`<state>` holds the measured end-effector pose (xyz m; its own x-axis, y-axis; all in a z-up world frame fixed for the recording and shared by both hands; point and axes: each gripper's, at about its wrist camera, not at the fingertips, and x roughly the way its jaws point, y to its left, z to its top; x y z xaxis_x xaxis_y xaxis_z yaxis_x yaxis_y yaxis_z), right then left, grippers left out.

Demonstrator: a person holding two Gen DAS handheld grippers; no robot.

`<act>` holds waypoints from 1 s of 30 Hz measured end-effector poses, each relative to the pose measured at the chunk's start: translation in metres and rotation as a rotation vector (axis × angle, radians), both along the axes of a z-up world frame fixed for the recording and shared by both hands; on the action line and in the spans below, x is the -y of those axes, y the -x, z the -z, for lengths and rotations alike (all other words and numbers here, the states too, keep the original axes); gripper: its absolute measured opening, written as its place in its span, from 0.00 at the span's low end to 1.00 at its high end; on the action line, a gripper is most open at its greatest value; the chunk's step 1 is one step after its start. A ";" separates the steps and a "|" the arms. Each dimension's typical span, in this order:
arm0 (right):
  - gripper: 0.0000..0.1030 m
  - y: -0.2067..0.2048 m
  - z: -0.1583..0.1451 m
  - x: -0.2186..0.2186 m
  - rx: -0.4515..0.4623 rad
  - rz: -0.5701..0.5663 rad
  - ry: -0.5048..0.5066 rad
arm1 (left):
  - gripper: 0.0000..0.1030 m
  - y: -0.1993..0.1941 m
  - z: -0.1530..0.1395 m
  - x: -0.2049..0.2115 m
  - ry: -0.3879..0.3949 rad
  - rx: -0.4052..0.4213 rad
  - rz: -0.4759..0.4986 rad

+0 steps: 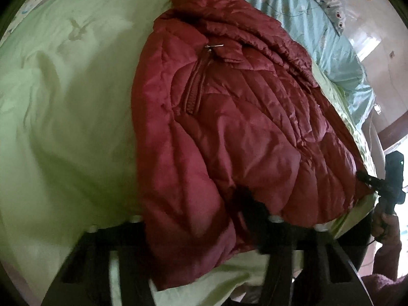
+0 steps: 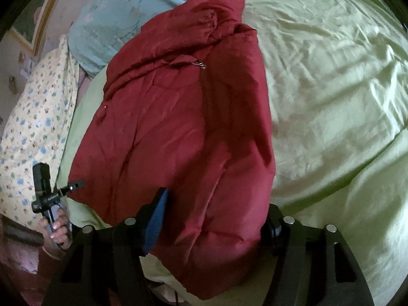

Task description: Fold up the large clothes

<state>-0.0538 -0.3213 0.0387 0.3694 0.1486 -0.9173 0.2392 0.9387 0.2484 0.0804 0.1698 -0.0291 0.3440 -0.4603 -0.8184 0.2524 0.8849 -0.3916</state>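
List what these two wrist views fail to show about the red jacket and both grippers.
- Left hand-held gripper: in the left wrist view the red jacket drapes over its fingers, and motion blur hides the grip.
- Right hand-held gripper: in the right wrist view the hem covers the right finger.
- Sleeves: folded out of sight in both views.
- Green quilt under the jacket: covered.

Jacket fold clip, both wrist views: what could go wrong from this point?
1. The right claw is open around the puffy hem of the jacket. Closing could pinch only the top layer, or catch the green quilt beneath.
2. The jacket's near end appears to hang past the quilt's edge, and the fabric looks slick, so it may slide off.
3. The zipper pull lies exposed near the collar and might snag during folding.
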 end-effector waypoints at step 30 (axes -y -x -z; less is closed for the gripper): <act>0.21 -0.023 -0.107 -0.006 0.400 -0.077 -0.225 | 0.16 0.006 -0.124 -0.024 0.183 0.334 0.014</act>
<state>-0.0312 -0.3149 0.1459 0.6677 0.3683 -0.6470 0.0149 0.8622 0.5063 0.0746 0.1934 0.0950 0.5705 -0.5951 -0.5659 0.4043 0.8034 -0.4372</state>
